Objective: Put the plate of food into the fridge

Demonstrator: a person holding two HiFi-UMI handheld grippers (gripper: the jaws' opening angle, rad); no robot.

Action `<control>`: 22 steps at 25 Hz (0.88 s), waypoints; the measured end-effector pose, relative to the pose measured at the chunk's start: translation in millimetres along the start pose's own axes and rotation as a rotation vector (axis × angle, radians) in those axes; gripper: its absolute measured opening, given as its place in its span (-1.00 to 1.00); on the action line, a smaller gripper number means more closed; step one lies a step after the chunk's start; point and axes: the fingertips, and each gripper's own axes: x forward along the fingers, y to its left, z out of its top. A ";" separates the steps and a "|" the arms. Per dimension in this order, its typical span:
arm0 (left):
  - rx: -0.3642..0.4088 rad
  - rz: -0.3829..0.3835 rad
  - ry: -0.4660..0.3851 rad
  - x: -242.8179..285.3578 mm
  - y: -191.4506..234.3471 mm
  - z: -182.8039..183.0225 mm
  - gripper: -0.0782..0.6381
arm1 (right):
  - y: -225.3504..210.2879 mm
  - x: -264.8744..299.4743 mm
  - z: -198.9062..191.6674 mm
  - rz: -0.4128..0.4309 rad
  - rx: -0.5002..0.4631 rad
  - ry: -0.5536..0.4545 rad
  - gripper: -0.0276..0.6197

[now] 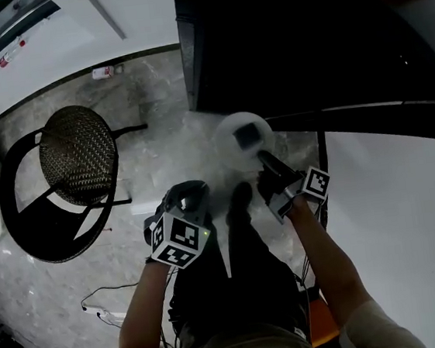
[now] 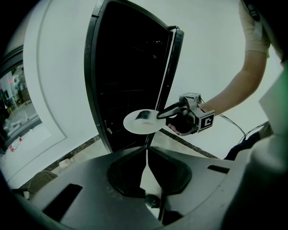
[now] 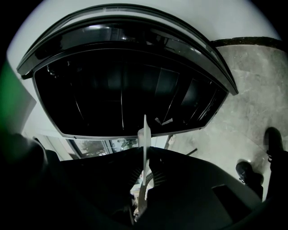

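Smooth white plate (image 1: 230,149), woven chair seat (image 1: 79,154), polished stone floor (image 1: 162,154).

- All three views are dim, with a cold grey-green cast and no hard shadows.
- Head view: the open fridge (image 1: 303,35) at 1 o'clock is flat black, without inner detail. The plate (image 1: 229,141) near the centre is pale and smeared by blur.
- Left gripper view: the white wall (image 2: 216,54) at 2 o'clock is brightest. The corners fall to black and straight lines bend.
- Right gripper view: thin glints run along the fridge rim at 12 o'clock. Daylight shows in a window (image 3: 99,146) at 7 o'clock, and a green tint lies at 9 o'clock.
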 end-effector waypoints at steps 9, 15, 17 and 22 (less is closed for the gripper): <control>-0.043 0.000 0.005 29.0 4.6 -20.4 -0.73 | -17.8 19.0 12.0 0.000 -0.020 0.008 -0.81; -0.044 -0.017 -0.002 43.4 -4.9 -33.2 -0.73 | -21.2 25.5 14.4 0.020 -0.040 0.019 -0.81; -0.065 -0.008 -0.007 49.8 -2.7 -36.5 -0.73 | -25.1 29.1 17.5 0.019 -0.039 0.019 -0.81; -0.096 -0.010 -0.012 62.3 -6.0 -46.9 -0.73 | -35.5 29.7 20.2 0.031 -0.002 -0.004 -0.81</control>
